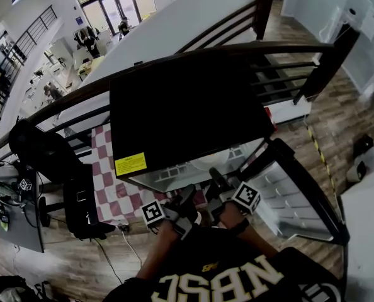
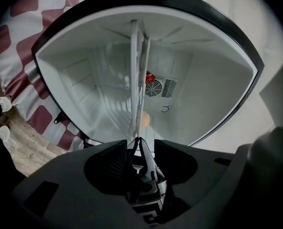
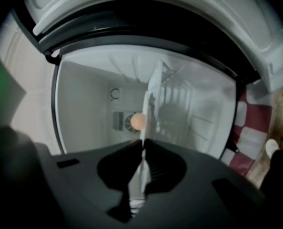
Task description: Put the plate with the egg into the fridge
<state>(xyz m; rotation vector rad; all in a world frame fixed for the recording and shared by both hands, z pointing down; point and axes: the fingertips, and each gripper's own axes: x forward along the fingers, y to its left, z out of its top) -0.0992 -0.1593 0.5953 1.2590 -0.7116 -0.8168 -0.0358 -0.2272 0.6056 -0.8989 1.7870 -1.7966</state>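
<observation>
Head view: left gripper (image 1: 189,192) and right gripper (image 1: 214,176) side by side at the fridge (image 1: 187,106), jaws clamped on the plate (image 2: 134,70).

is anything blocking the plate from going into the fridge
Nothing visible does. The door is open, and the left gripper and right gripper, both shut on the plate, point it into the fridge. The shelf lies on the side away from the egg, not across the path.
</observation>
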